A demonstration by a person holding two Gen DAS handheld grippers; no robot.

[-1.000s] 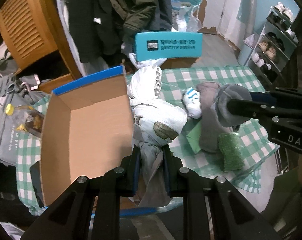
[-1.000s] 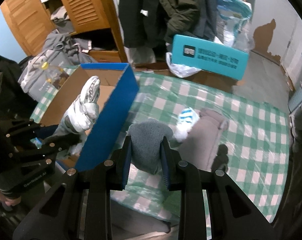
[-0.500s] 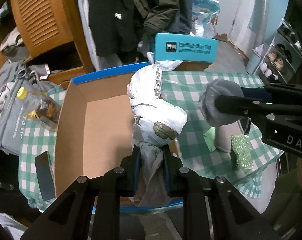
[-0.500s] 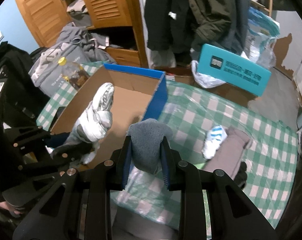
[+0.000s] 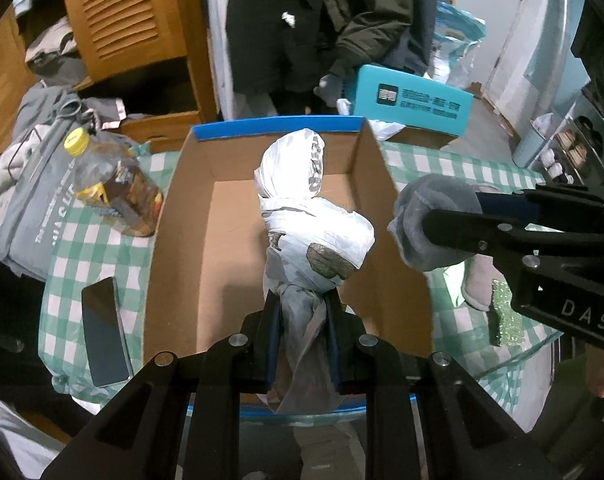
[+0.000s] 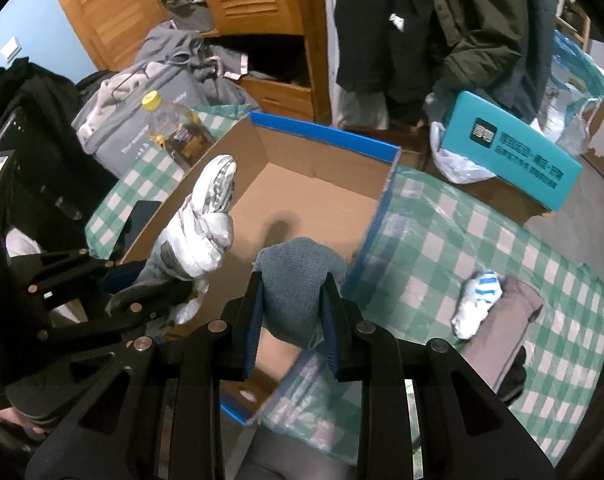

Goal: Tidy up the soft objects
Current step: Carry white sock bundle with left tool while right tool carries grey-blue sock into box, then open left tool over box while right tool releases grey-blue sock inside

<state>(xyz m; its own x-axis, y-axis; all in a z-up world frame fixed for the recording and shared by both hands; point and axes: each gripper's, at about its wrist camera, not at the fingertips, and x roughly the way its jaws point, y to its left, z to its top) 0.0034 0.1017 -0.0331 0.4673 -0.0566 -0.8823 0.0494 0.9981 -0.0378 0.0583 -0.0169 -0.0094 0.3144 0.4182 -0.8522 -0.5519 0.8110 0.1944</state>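
Both tools clamped: left tool [image 5: 301,330] on white glove [image 5: 310,216] over open cardboard box [image 5: 206,248], right tool [image 6: 291,322] on grey sock [image 6: 296,280] at box's blue right edge.

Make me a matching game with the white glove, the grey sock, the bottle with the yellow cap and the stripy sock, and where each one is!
Things:
1. white glove
2. grey sock
3. bottle
4. blue-striped sock

Places:
A. lying on the checked cloth beside the cardboard box
B. clamped in the right gripper
C. lying on the cloth next to a folded grey-brown cloth
D. clamped in the left gripper, above the open box

Pairs: 1-D, 2-B, 3-A, 4-C
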